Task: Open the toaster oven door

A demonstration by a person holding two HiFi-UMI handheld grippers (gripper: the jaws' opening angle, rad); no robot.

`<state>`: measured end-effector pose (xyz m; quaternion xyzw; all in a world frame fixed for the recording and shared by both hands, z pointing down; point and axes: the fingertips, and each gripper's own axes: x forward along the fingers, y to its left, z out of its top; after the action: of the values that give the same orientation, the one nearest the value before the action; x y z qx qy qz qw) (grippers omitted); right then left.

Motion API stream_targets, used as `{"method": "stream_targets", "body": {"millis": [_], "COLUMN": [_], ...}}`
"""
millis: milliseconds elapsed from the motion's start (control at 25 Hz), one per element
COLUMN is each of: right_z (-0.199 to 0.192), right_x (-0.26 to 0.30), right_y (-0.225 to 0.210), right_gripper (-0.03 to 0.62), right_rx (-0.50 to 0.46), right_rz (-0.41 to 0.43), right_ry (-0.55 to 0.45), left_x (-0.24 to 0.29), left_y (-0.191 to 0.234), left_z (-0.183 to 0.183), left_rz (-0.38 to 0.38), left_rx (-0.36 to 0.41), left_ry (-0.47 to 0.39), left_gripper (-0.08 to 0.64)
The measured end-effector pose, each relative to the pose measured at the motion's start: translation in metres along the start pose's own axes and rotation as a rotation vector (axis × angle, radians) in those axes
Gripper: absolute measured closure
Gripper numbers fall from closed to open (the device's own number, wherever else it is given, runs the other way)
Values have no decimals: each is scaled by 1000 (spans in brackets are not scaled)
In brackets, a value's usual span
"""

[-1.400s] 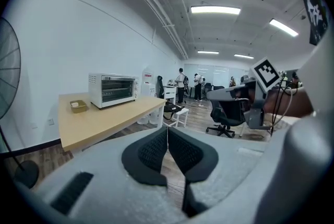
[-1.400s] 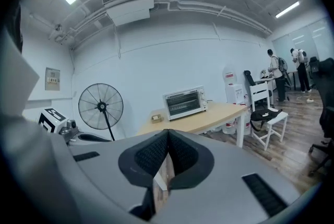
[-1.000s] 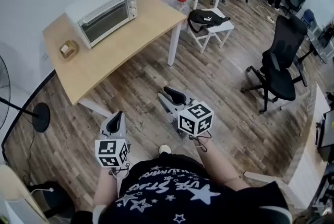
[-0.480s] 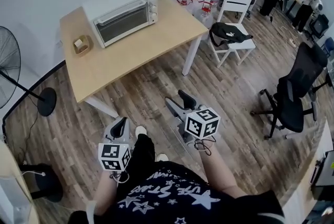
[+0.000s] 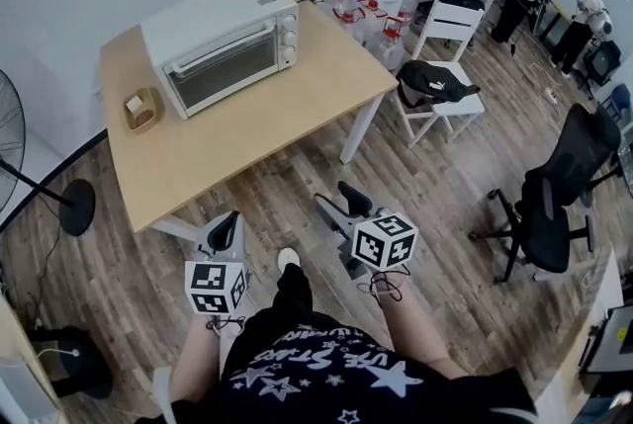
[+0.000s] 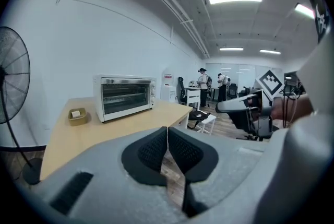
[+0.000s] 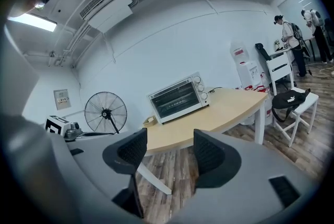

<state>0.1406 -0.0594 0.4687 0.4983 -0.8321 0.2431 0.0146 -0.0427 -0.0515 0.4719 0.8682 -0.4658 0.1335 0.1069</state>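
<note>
The white toaster oven point(image 5: 220, 41) stands at the back of the wooden table point(image 5: 257, 121), its glass door closed with the handle along the top edge. It also shows in the left gripper view as the toaster oven point(image 6: 125, 96) and in the right gripper view as the toaster oven point(image 7: 177, 97). My left gripper point(image 5: 224, 229) is held over the floor in front of the table, shut, with nothing between its pads point(image 6: 152, 150). My right gripper point(image 5: 339, 203) is also short of the table, open and empty, its fingers point(image 7: 207, 154) wide apart.
A small wooden holder point(image 5: 137, 107) sits left of the oven. A white chair with a black bag point(image 5: 435, 81) and water bottles point(image 5: 358, 9) stand right of the table. A floor fan point(image 5: 15, 155) is at the left, a black office chair point(image 5: 559, 205) at the right. People stand far back.
The view has shifted as the person walks toward the table; the table and oven sit closer. The right gripper's jaws stand wider than a second ago.
</note>
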Motion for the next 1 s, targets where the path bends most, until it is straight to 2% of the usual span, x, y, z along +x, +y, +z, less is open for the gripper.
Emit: {"method": "stream_targets", "body": {"millis": [240, 440, 760, 1000], "right_z": [52, 98, 159, 181], "right_x": [64, 123, 207, 247], "right_y": [-25, -47, -61, -62], "right_gripper": [331, 336, 362, 382], "right_rx": [-62, -74, -80, -88], "right_rz": [16, 12, 40, 52], "right_ry": [39, 38, 6, -5], "left_x": [60, 95, 122, 127], "left_y": [59, 108, 173, 201], "left_z": [32, 58, 76, 81], "left_rz": [62, 107, 193, 231], "left_rx": [-68, -67, -82, -91], "left_ry": [-23, -42, -48, -55], "left_gripper": [537, 537, 537, 537]}}
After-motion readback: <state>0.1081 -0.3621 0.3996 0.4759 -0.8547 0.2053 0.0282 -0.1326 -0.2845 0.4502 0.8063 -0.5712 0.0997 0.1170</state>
